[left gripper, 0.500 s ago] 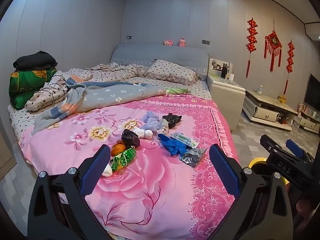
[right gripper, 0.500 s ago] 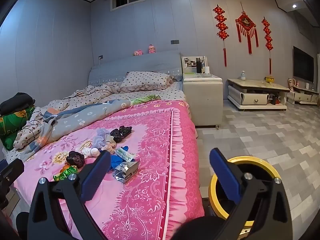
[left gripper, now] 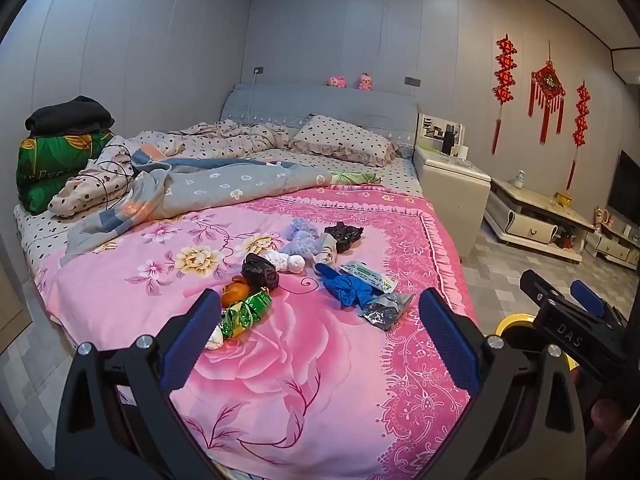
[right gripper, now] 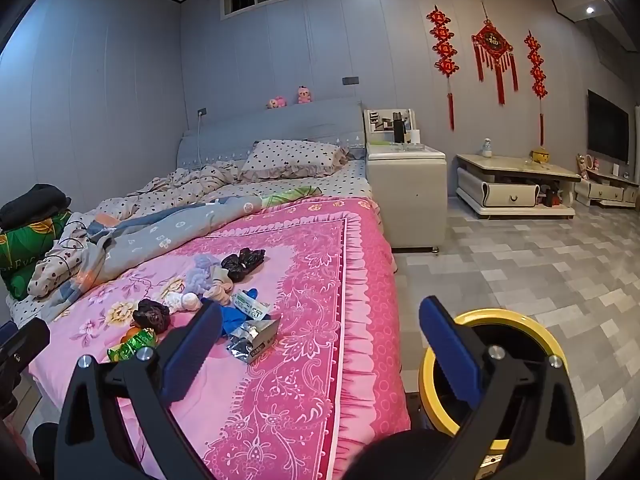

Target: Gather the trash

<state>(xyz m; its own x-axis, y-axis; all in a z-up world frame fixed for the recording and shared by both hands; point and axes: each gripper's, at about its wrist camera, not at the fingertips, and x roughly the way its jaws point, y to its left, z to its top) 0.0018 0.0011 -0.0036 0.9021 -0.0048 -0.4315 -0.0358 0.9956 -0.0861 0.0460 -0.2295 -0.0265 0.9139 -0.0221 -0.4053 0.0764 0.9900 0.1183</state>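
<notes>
Trash cluster (green foil wrapper [left gripper: 245, 314], blue glove [left gripper: 347, 289], silver packet [left gripper: 386, 309]) lies mid-quilt [left gripper: 304, 380], at 12 o'clock of the left gripper [left gripper: 320, 336]. Nothing has shifted since half a second ago; collection unstarted. Both grippers, right gripper [right gripper: 320, 344] included, gape empty. Yellow-rimmed bin [right gripper: 516, 320]: 3 o'clock.
</notes>
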